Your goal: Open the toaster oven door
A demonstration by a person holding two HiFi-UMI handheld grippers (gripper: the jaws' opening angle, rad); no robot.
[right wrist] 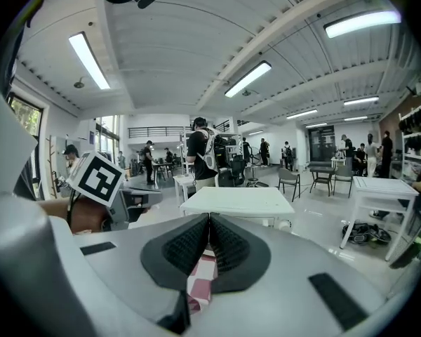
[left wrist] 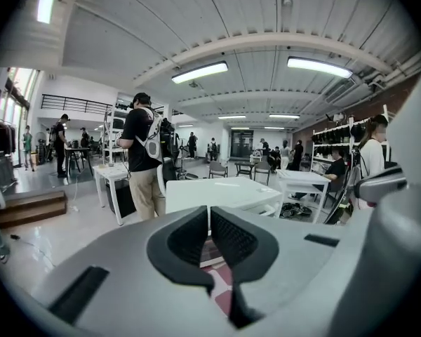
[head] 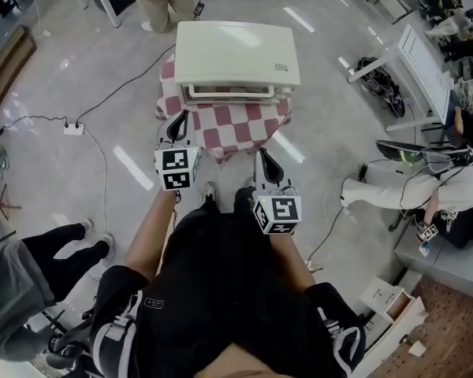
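Ahead of the left gripper (left wrist: 209,220), its own grey body hides the toaster oven (left wrist: 221,192) below its top, door included. The right gripper (right wrist: 209,221) blocks it likewise. Beyond both, the checked cloth (head: 229,128) wholly covers the bench carrying the oven.

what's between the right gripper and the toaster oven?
Only checkered tablecloth, with nothing standing on that stretch; the head view shows it. The right gripper, jaws together and empty, sits short of the toaster oven.
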